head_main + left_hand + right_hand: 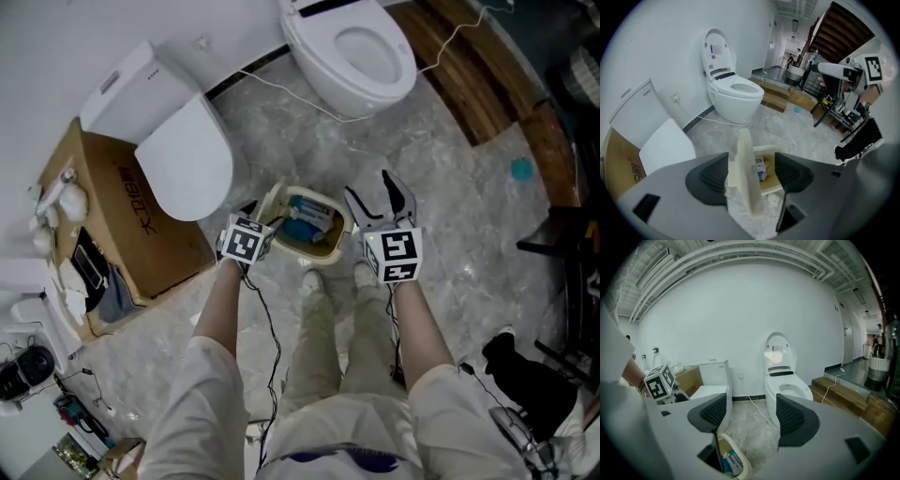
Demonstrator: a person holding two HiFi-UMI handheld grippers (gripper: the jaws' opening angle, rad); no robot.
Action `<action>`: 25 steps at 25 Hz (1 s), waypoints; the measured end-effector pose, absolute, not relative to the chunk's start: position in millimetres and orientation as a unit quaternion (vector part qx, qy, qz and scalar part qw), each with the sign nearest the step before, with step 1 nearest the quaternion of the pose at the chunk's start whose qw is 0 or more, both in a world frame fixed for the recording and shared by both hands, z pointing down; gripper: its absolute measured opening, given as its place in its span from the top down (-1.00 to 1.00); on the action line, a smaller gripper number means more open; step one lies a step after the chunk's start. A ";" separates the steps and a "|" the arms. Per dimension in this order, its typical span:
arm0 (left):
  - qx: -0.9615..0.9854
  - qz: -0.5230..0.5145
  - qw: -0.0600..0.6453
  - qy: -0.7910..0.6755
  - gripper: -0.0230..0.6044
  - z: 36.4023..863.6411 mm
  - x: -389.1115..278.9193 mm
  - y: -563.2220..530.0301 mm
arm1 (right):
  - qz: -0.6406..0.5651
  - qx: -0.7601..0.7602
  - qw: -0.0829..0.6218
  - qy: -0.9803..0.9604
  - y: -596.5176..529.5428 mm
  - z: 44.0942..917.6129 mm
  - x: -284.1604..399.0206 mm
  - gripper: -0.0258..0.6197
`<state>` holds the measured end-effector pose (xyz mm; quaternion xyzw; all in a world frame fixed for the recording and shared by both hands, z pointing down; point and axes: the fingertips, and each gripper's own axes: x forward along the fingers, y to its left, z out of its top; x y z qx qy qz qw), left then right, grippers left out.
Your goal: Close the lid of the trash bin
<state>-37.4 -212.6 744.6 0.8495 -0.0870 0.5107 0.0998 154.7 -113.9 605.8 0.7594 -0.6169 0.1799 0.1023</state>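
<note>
A small beige trash bin [330, 246] stands on the grey floor just ahead of the person's feet, with blue and white packaging inside. Its lid [274, 199] stands upright on the bin's left side. My left gripper [255, 214] points steeply down at that lid. In the left gripper view the lid [746, 174] rises edge-on between the open jaws of the left gripper [752, 161], and neither pad presses on it. My right gripper [372, 192] hovers open at the bin's right, with nothing between its fingers. In the right gripper view the bin [736, 464] shows below the right gripper [752, 411].
A white toilet [352, 52] with its seat up stands beyond the bin. Another white toilet [183, 155] sits at the left on a cardboard box [122, 216]. A white cable [281, 89] crosses the floor. A wooden step [469, 75] and black furniture [562, 244] are on the right.
</note>
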 end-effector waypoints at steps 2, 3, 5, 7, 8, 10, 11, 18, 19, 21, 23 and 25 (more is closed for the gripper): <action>0.845 0.517 0.107 -0.084 -0.01 747.2 -38.4 -210.2 | 0.183 0.760 0.100 -0.616 -112.0 608.7 156.0 -0.13; 0.843 0.519 0.112 -0.084 0.01 747.8 -38.5 -209.1 | 0.184 0.760 0.100 -0.615 -111.5 610.1 156.9 -0.13; 0.841 0.522 0.120 -0.080 0.06 748.6 -38.5 -205.4 | 0.185 0.760 0.101 -0.614 -111.1 612.6 159.2 -0.13; 0.838 0.528 0.117 -0.071 0.11 750.1 -39.2 -200.2 | 0.188 0.761 0.101 -0.613 -110.5 615.3 161.3 -0.14; 0.837 0.531 0.113 -0.066 0.13 751.1 -39.5 -197.6 | 0.190 0.762 0.100 -0.612 -110.3 616.3 162.5 -0.14; 0.837 0.533 0.108 -0.061 0.15 752.0 -39.0 -193.8 | 0.190 0.763 0.099 -0.610 -110.8 617.1 165.0 -0.14; 0.837 0.533 0.108 -0.060 0.16 751.9 -38.1 -192.3 | 0.189 0.763 0.098 -0.610 -111.4 617.1 165.9 -0.14; 0.844 0.522 0.112 -0.046 0.31 756.3 -25.8 -165.7 | 0.191 0.761 0.098 -0.612 -107.6 621.9 166.0 -0.15; 0.845 0.522 0.113 -0.042 0.32 758.1 -23.2 -160.5 | 0.192 0.761 0.098 -0.612 -106.2 623.0 165.6 -0.15; 0.844 0.521 0.117 -0.034 0.32 762.5 -18.1 -149.7 | 0.195 0.761 0.100 -0.611 -102.2 626.5 165.4 -0.15; 0.845 0.519 0.124 -0.030 0.32 768.0 -14.0 -139.8 | 0.199 0.761 0.102 -0.609 -98.1 630.9 165.5 -0.15; 0.847 0.514 0.131 -0.029 0.31 773.4 -9.6 -131.8 | 0.202 0.761 0.103 -0.608 -94.5 636.2 166.0 -0.15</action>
